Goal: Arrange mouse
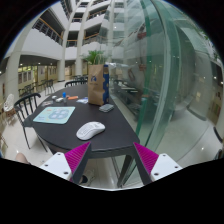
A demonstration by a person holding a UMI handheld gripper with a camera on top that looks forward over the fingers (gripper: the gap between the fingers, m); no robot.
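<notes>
A white mouse [90, 129] lies on the dark round table [118, 135], near its front edge, to the right of a light teal mouse mat [55, 115]. My gripper [112, 160] is open and empty, its two magenta pads [77, 157] spread wide, below and in front of the table edge. The mouse is ahead of the fingers, slightly left of the middle, and apart from them.
A brown paper bag [97, 85] with a green plant [94, 57] stands at the back of the table, small items around it. Black chairs [28, 105] stand to the left. A curved glass wall [175, 75] runs close on the right.
</notes>
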